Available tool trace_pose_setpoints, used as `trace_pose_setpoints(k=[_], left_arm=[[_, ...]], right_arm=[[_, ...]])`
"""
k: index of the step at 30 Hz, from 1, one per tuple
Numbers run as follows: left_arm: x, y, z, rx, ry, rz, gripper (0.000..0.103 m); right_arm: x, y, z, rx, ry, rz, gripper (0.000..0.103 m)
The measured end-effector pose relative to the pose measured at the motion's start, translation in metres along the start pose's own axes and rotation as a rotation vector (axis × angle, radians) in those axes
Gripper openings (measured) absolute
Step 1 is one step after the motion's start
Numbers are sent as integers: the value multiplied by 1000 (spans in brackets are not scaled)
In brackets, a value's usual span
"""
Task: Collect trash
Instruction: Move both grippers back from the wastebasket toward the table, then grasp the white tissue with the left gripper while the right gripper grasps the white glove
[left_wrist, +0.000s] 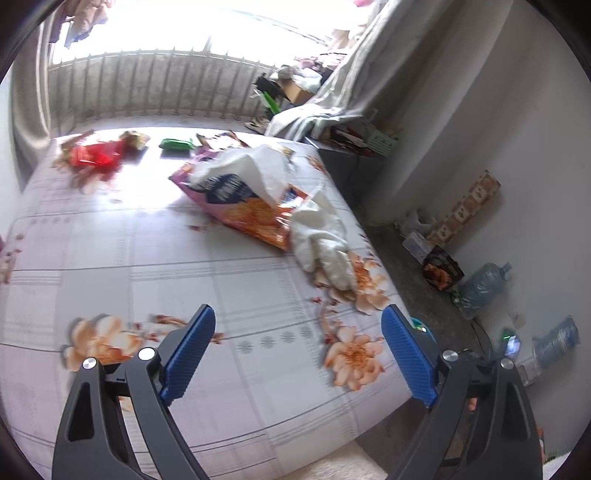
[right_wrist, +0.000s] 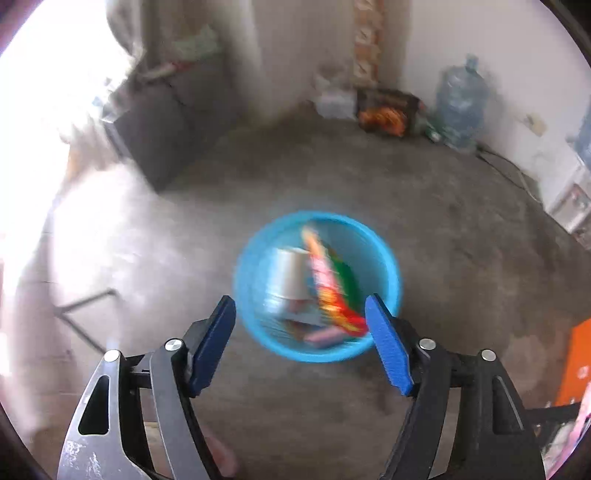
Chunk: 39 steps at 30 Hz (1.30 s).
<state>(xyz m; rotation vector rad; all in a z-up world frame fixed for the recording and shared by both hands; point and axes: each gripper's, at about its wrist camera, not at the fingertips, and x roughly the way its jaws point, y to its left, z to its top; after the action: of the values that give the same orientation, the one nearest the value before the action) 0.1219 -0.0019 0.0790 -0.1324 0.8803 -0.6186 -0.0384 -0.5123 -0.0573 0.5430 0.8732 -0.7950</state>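
Here my left gripper (left_wrist: 298, 347) is wide open and holds nothing above the bed (left_wrist: 110, 258); an orange snack bag (left_wrist: 255, 218) lies near its right edge. My right gripper (right_wrist: 301, 332), also wide open and empty, hangs over the blue basket (right_wrist: 384, 251) on the floor (right_wrist: 461, 240), with wrappers (right_wrist: 325, 284) inside.

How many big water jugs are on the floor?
2 for sure: one water jug stands by the wall beside a dark snack box, and a second jug lies nearer the left tool's camera. More may hide beyond the edge.
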Motion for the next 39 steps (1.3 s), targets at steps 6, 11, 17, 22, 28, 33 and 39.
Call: trace_pose_setpoints(k=[6, 11, 17, 22, 28, 33, 39], left_arm=[[-22, 22, 11, -8, -55, 67, 91], [-27, 34, 23, -22, -89, 107, 92], [-14, 46, 59, -42, -125, 84, 92], [16, 54, 111, -74, -160, 75, 92], [84, 52, 163, -31, -119, 95, 92], [164, 44, 183, 30, 37, 156, 92], [214, 37, 174, 137, 129, 268, 72]], right_arm=[[-62, 107, 20, -83, -43, 269, 73], [-99, 201, 32, -209, -72, 466, 76], [-80, 290, 29, -252, 26, 613, 76], [-53, 340, 27, -265, 110, 619, 73], [-39, 369, 16, -295, 150, 583, 66], [-26, 375, 18, -322, 161, 539, 62], [-9, 379, 18, -341, 190, 532, 47]])
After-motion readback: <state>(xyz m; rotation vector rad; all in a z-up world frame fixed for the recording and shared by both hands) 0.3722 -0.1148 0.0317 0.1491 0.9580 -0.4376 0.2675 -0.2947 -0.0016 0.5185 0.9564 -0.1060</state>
